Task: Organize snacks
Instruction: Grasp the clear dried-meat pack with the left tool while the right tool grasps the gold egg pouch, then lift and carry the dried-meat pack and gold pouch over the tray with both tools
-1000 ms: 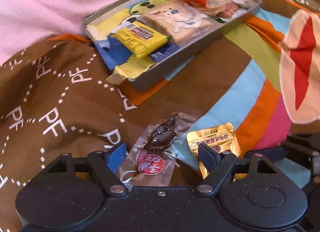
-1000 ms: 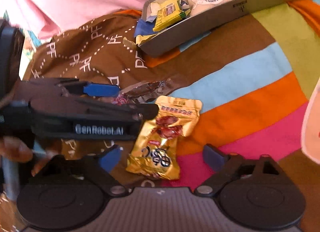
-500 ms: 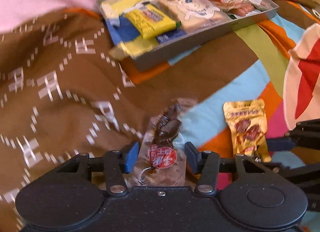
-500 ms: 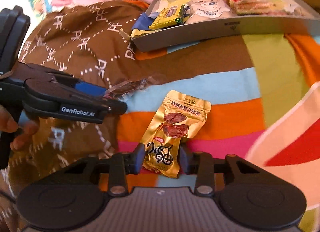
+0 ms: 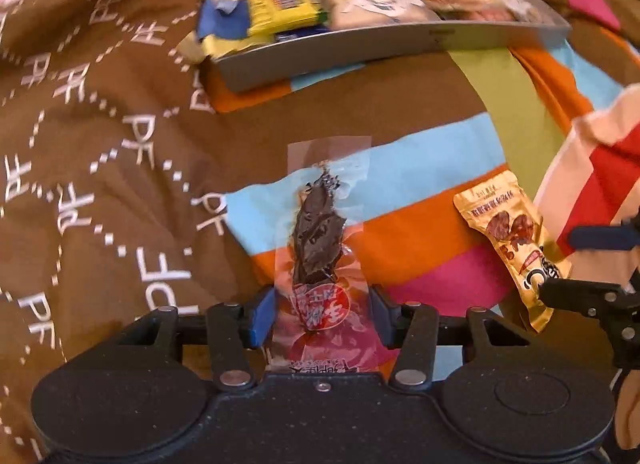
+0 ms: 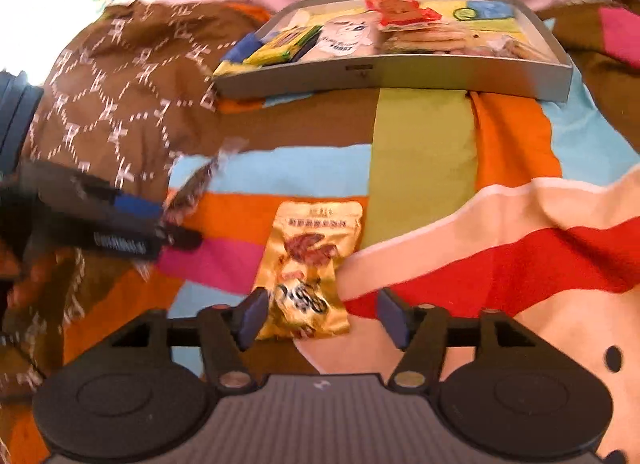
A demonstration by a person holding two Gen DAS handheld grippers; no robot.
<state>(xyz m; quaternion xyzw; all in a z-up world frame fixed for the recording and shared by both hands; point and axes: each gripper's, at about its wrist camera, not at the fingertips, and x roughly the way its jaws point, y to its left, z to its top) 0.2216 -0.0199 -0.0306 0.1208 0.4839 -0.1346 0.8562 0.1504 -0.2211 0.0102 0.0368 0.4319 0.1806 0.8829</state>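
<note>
Between the blue pads of the left gripper [image 5: 322, 314] lies a clear packet [image 5: 320, 264] with a dark dried strip inside and a red round label near its lower end. The pads stand close on either side of the packet's lower part, seemingly touching its edges; whether they truly pinch it I cannot tell. Across on the other side, the right gripper [image 6: 322, 314] is spread, with a gold pouch [image 6: 310, 264] lying between its fingers nearer the left pad and well clear of the right one, so nothing is held there.

Both packets rest on a striped blanket [image 6: 424, 152], soft and uneven beneath them. They look light, thin and crinkly, with slick film that would likely slide or buckle under a weak pinch. The flat sealed end of each seems the best place to take hold, rather than the lumpy middle.

Farther off sits a grey tray [image 6: 400, 76] already holding several snacks, among them a yellow bar [image 5: 280, 10] and a red wrapper [image 6: 394, 4]. That tray appears to be where these two belong.
</note>
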